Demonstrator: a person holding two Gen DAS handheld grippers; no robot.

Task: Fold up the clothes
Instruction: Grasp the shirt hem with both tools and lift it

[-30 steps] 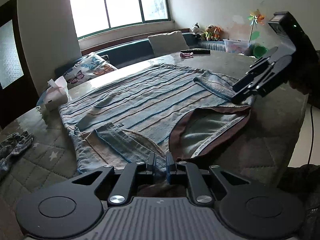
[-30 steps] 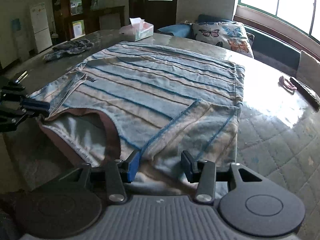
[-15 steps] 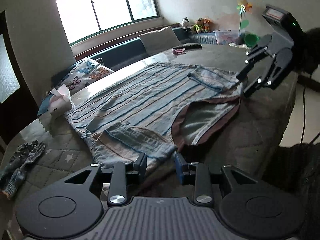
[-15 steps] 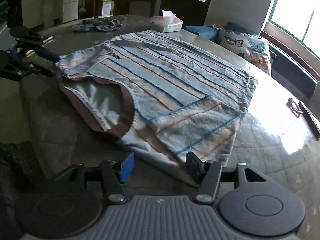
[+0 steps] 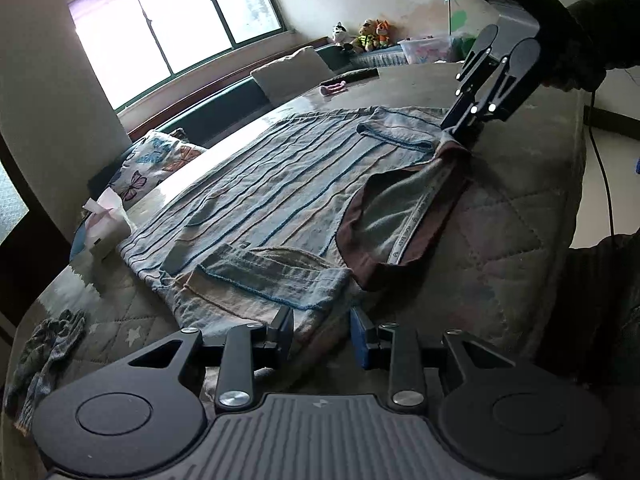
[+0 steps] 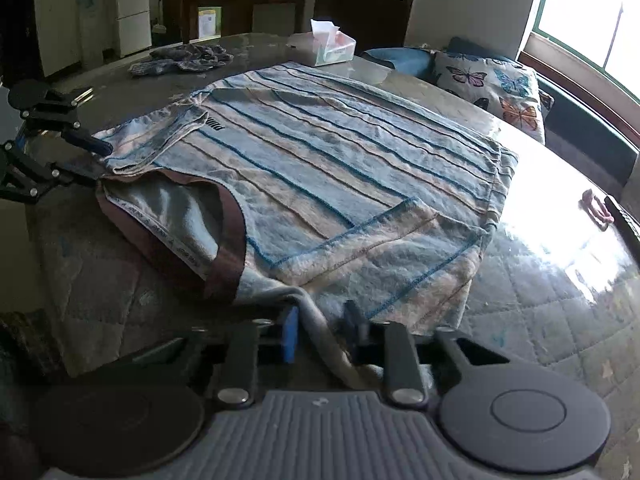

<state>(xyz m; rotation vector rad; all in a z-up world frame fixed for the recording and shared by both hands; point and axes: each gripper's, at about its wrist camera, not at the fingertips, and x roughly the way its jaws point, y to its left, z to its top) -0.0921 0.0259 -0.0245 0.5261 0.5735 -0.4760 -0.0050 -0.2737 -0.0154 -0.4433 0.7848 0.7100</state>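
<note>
Right wrist view: right gripper (image 6: 318, 334) jaws part-closed around shirt (image 6: 320, 168) edge; left gripper (image 5: 322, 330) jaws open, empty.

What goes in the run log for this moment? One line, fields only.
task: fold clothes | striped shirt flat on table, sleeves folded in | left gripper open at shoulder | right gripper open around shoulder fabric

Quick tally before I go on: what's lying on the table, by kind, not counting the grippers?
Striped shirt: 1
Tissue box: 1
Crumpled grey cloth: 1
Small pink item: 1
Dark flat item beside it: 1
Total: 5
</note>
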